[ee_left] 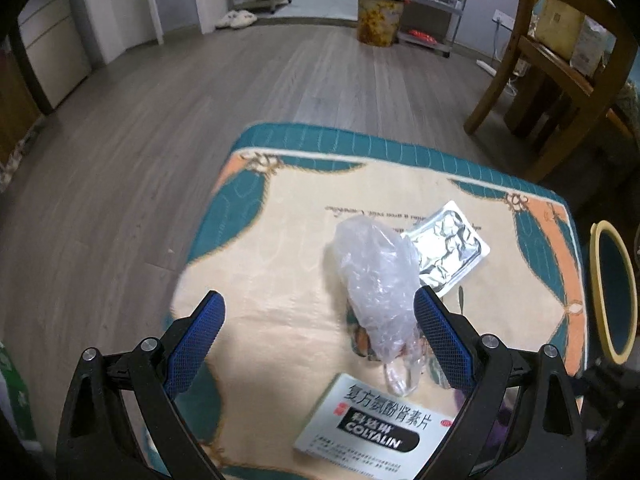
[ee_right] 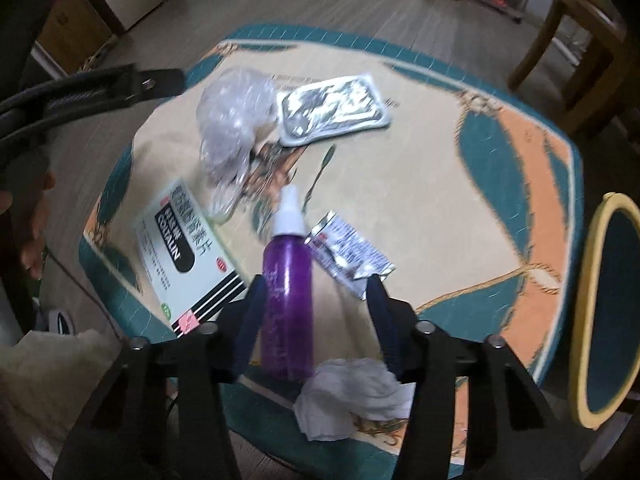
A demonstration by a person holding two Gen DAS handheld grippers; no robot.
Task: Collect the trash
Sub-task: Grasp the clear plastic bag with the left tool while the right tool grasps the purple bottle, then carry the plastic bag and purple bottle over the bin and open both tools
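A: What is shown on the mat (ee_right: 460, 184), read from left to right?

B: A box (ee_right: 188, 256) is seen at the left edge. Beside it a clear bag (ee_right: 232, 120) is heaped, with a foil pack (ee_right: 332, 110) touching it further back. A purple bottle (ee_right: 288, 292) is laid near the front, a sachet (ee_right: 348, 258) just to its right, and a crumpled tissue (ee_right: 356, 396) at the near edge.

A: How are the grippers placed?

B: The left gripper (ee_left: 318, 314) is held wide open over the bag (ee_left: 376, 284); nothing is gripped. The right gripper (ee_right: 316, 300) is half open, with the bottle lying between its fingers; the left pad (ee_right: 252, 320) is close to the bottle, but contact cannot be told through the blur.

A: How much of the job is done?

B: Little, it is judged. Every piece is still on the mat. A bin (ee_left: 378, 18), already heaped, is seen far across the floor (ee_left: 160, 140).
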